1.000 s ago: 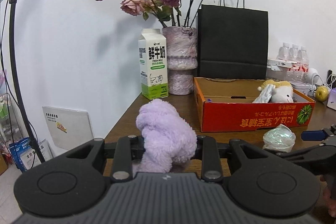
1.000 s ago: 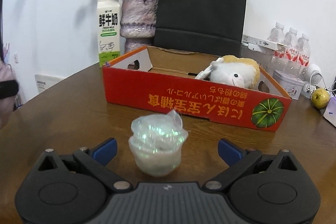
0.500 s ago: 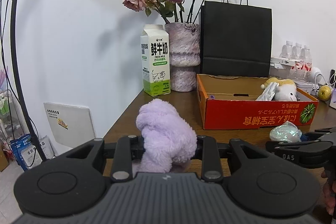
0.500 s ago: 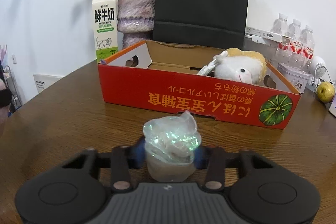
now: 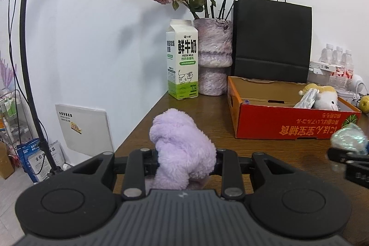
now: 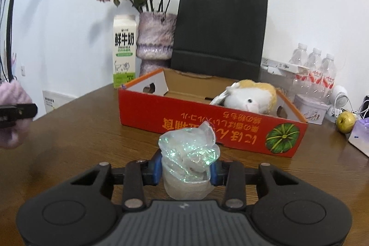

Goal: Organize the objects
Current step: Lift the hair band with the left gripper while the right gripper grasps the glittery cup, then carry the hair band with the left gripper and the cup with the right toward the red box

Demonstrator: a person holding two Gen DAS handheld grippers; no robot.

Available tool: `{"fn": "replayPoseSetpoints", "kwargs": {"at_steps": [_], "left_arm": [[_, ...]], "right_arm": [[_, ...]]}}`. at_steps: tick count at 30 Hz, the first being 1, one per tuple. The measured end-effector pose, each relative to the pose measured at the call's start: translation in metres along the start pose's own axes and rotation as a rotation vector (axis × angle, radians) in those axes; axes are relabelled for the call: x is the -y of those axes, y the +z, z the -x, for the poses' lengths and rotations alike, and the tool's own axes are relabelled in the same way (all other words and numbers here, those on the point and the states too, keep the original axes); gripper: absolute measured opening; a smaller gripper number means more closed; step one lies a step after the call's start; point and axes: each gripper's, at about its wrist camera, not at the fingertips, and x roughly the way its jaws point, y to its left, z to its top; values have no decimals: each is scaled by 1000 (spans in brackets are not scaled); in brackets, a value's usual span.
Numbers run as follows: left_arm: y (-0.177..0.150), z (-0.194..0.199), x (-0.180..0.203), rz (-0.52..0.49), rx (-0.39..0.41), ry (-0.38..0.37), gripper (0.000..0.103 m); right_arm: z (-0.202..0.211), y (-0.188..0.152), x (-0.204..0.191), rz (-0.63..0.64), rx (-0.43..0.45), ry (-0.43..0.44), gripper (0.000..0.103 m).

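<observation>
While a white-and-yellow plush toy (image 6: 249,98) already sits in the red cardboard box (image 6: 207,126), two items wait. The left gripper (image 5: 184,163) grasps a fluffy lilac plush (image 5: 182,149); the right gripper (image 6: 186,171) clamps an iridescent plastic-wrapped cup (image 6: 188,165).

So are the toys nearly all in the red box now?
Partly. A white plush already lies in the red box. The left claw grips a purple fuzzy toy; the right claw grips a shiny wrapped cup. Both still need boxing.
</observation>
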Motion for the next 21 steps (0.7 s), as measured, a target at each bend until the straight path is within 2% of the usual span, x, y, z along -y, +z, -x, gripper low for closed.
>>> {"fn": "replayPoseSetpoints", "kwargs": {"at_steps": [7,21], "left_arm": [[-5,10,11,-10,6,10,30],[-9,36,68,-33,13,-81,30]], "right_arm": [[29,-5,18,-10,48,3,36],[59,-11,48,-19,89,3,36]]}}
